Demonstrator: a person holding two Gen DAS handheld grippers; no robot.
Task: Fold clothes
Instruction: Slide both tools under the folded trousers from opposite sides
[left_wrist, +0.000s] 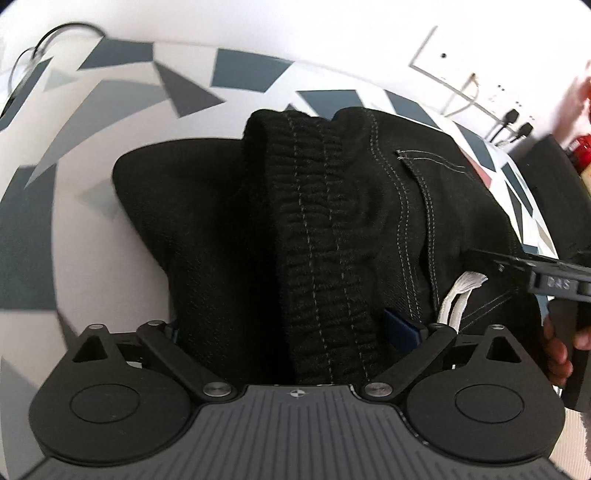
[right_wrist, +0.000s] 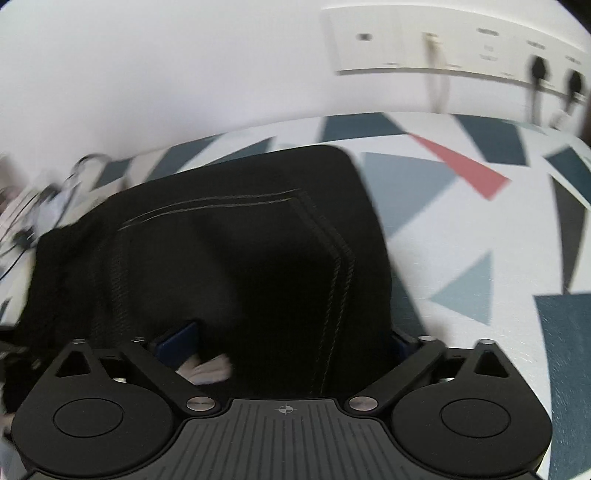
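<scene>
My left gripper is spread wide w/ the elastic waistband of the black pants bunched between the fingers. Can't tell if they pinch it. White drawstring hangs just right of it. My right gripper is likewise spread around the pants on the patterned tablecloth; grip unclear.

Trousers: showing black with pale grey double stitching.
Drawstring: showing white.
Bench: wearing a white cover patterned with dark teal, grey, light blue and red triangles.
Finger pads: showing dark blue.
Wall: showing plain white.
</scene>
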